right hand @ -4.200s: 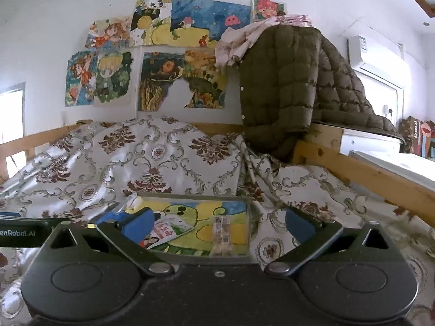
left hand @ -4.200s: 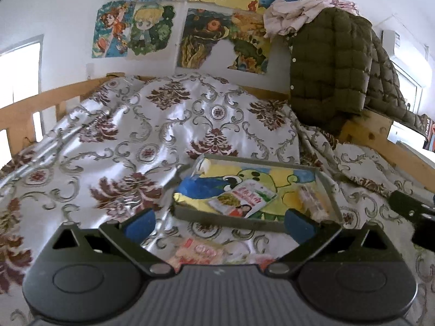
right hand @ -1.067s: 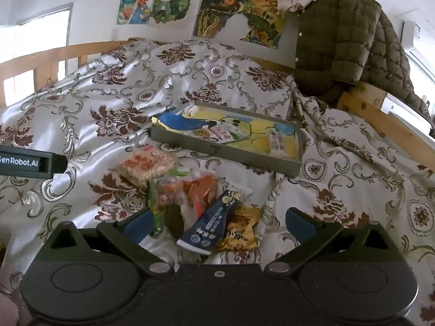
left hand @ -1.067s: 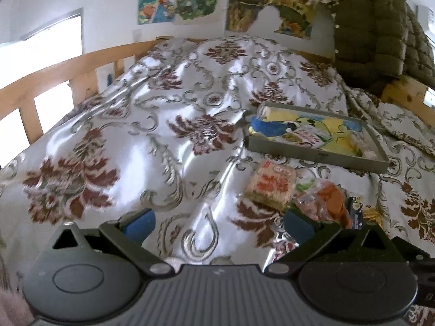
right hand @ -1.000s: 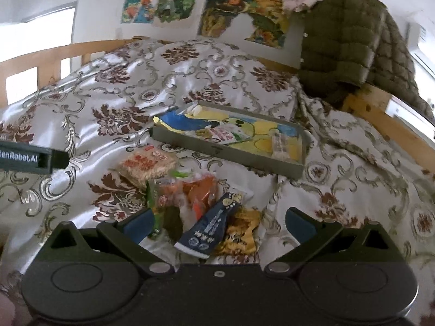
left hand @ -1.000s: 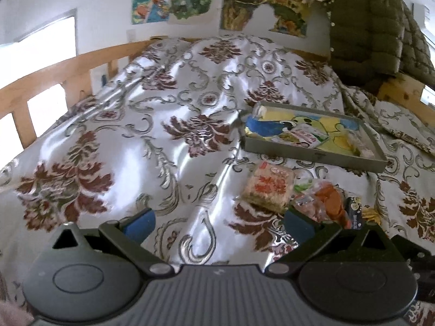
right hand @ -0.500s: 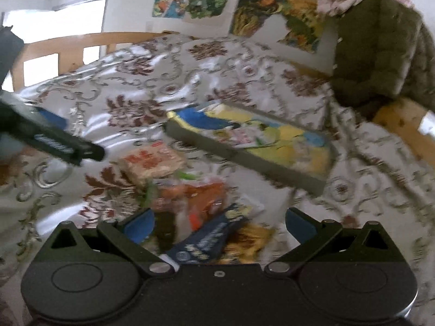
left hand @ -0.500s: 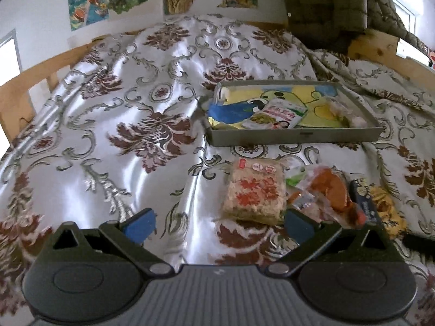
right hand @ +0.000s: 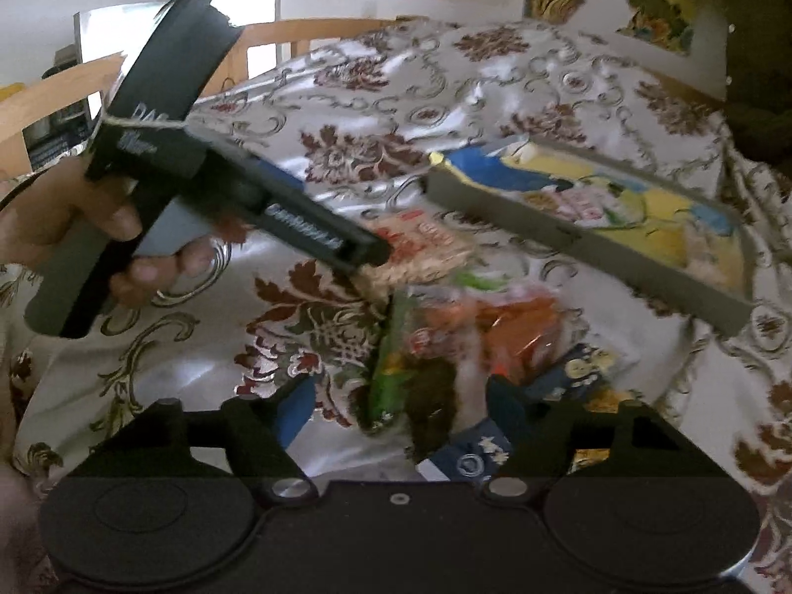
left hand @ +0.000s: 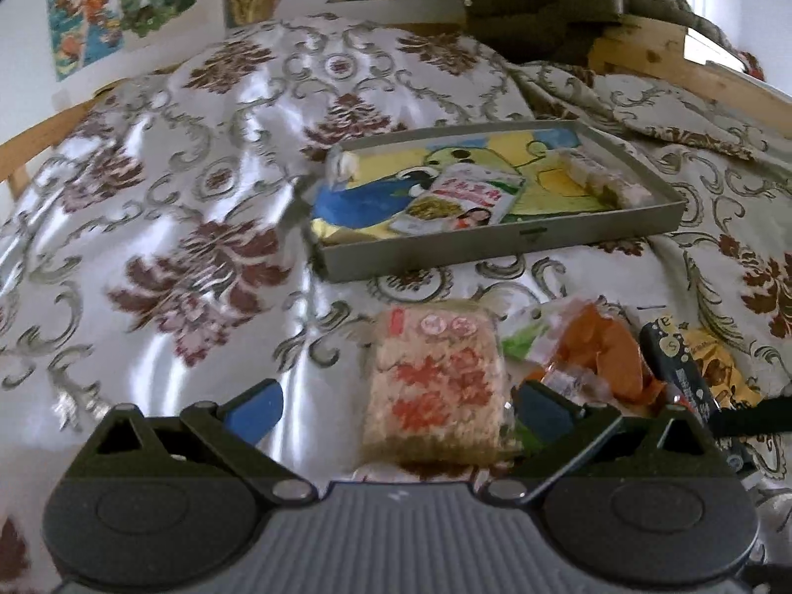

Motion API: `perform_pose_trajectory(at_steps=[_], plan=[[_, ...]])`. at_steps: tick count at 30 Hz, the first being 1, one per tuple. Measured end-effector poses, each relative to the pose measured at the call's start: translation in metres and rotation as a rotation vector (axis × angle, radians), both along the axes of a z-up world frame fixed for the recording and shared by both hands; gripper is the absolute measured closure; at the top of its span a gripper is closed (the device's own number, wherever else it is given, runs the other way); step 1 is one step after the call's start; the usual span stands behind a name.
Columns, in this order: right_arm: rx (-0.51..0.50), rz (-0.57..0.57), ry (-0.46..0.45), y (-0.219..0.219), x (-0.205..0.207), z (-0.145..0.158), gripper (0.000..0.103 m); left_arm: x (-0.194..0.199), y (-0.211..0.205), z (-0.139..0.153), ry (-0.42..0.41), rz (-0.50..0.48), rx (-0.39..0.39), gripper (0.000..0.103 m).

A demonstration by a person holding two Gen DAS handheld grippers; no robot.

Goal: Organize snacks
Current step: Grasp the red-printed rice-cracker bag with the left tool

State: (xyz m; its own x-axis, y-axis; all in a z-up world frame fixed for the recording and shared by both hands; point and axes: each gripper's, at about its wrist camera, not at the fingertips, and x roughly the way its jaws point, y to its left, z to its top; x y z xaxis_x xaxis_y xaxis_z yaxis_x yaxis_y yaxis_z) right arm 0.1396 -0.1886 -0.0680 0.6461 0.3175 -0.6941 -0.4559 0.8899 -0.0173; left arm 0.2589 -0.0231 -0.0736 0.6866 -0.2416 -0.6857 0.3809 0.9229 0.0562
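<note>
Snacks lie in a loose pile on the bed's patterned cover (left hand: 208,227), low and right of centre in the left wrist view, just in front of a grey tray (left hand: 500,242) that sits above them in the frame. Going left to right there: a pale noodle-cake packet with red print (left hand: 438,371) lies between the open jaws of the left gripper (left hand: 396,408), whose blue pads stand well apart and do not touch it; next an orange-and-clear bag (left hand: 594,351); then a dark blue sachet (left hand: 680,376) and a yellow packet (left hand: 715,364) at the right edge. The tray already holds a white-and-green packet (left hand: 465,198) and a pale bar (left hand: 601,178) along its right wall.

In the right wrist view, the person's hand (right hand: 74,227) holds the left gripper at the left of the frame. At lower centre, the right gripper (right hand: 401,408) has its jaws closing, with the green edge of a bag (right hand: 391,371) between them; blur hides whether the pads press on it yet.

Judged from this, the step in hand is picking up loose snacks for the tray. The next move calls for each pair of jaws to close fully on its packet, lift it clear of its neighbours and carry it over the tray's near wall.
</note>
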Motion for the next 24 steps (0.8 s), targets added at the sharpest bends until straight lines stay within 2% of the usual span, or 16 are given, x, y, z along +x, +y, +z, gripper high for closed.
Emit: perform_pose_trajectory(at_steps=[3, 6, 9, 16, 22, 24], plan=[[-0.011, -0.014, 0.006, 0.001, 0.006, -0.005, 0.04, 0.01, -0.005, -0.002, 0.005, -0.024, -0.017, 0.002], [-0.026, -0.028, -0.001, 0.001, 0.011, -0.008, 0.048, 0.02, -0.006, -0.005, 0.031, -0.034, -0.043, 0.009], [-0.057, -0.04, -0.007, 0.002, 0.015, -0.011, 0.051, 0.028, -0.005, -0.009, 0.047, -0.037, -0.045, 0.014], [-0.121, -0.027, -0.022, 0.01, 0.025, -0.019, 0.051, 0.039, -0.007, -0.015, 0.078, -0.037, -0.047, 0.014], [-0.046, -0.037, 0.031, 0.01, 0.045, -0.024, 0.047, 0.051, -0.01, -0.022, 0.147, -0.043, -0.062, 0.013], [-0.031, -0.038, 0.037, 0.011, 0.048, -0.025, 0.047, 0.052, -0.008, -0.023, 0.156, -0.043, -0.072, 0.017]])
